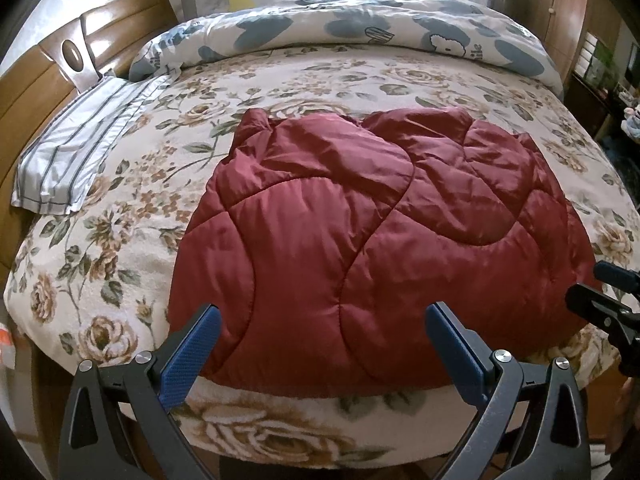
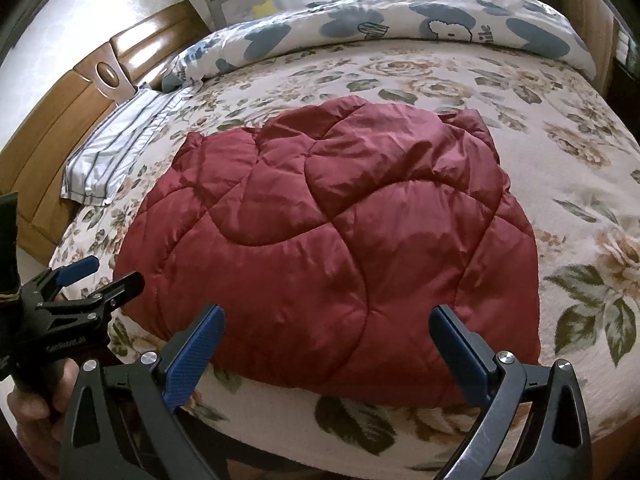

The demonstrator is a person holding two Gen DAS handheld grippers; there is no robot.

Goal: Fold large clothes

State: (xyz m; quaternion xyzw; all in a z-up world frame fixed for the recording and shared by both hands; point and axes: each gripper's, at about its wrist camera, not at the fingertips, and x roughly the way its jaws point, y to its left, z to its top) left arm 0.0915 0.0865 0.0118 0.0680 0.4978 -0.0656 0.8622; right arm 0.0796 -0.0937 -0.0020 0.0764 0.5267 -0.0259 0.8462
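Observation:
A dark red quilted padded garment (image 1: 360,240) lies folded in a rounded heap on the floral bedspread (image 1: 120,240), near the bed's front edge; it also shows in the right wrist view (image 2: 340,240). My left gripper (image 1: 322,316) is open and empty, hovering over the garment's near edge. My right gripper (image 2: 326,318) is open and empty, also just above the near edge. The right gripper shows at the right edge of the left wrist view (image 1: 600,292); the left gripper shows at the left of the right wrist view (image 2: 88,280).
A striped pillowcase (image 1: 76,152) lies at the left by the wooden headboard (image 1: 36,80). A rolled blue-patterned duvet (image 1: 360,28) runs along the far side of the bed. A wooden wardrobe (image 1: 568,12) and shelves stand at the right.

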